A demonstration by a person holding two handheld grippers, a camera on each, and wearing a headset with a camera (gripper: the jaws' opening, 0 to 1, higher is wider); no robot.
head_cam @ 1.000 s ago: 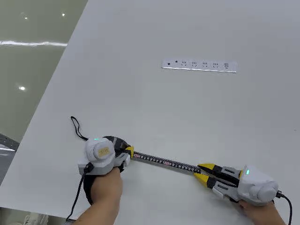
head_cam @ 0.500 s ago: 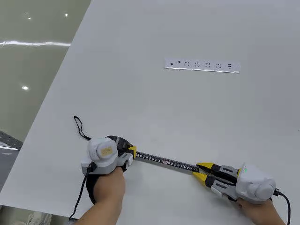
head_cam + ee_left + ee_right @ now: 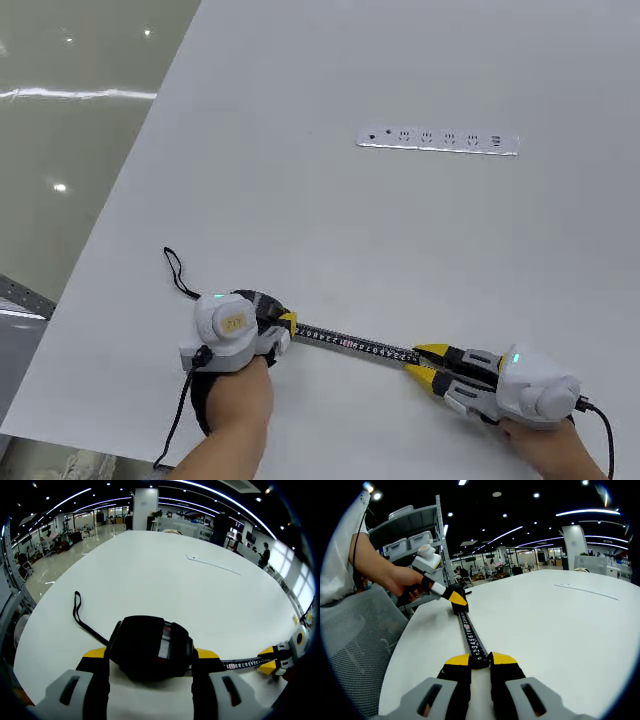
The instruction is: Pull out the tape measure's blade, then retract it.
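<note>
While the left gripper [image 3: 272, 326] sits clamped on the tape measure [image 3: 260, 308] nr the front-left edge of the table [image 3: 330, 220], the blade [image 3: 355, 346] is out and runs across the tabletop to the right gripper [image 3: 423, 362].

Left gripper view: left gripper [image 3: 150, 654] has its yellow tips squeezing the black tape measure [image 3: 150, 645] from both sides. Case rests on the table [image 3: 160, 580]. Blade [image 3: 240, 664] exits to the view's right twd the right gripper [image 3: 280, 659].

Right gripper view: right gripper [image 3: 480, 661] has jaws almost together, pinching the blade [image 3: 471, 639] end btwn the yellow tips. Numbered blade runs straight away to the tape measure [image 3: 457, 608], w/ the left gripper [image 3: 446, 594] on it at the far end.

Can't tell if the blade lies on the surface or just above it.

Black strap [image 3: 178, 274] off the case lies slack on the table, behind-left of the case; also seen in left gripper view [image 3: 79, 617].

White power strip [image 3: 438, 140] lies flat on the far side, well apart from both grippers.

A cable [image 3: 176, 420] hangs off the left gripper's rear twd the person.

Grippers are well apart w/ the blade spanning btwn them.
</note>
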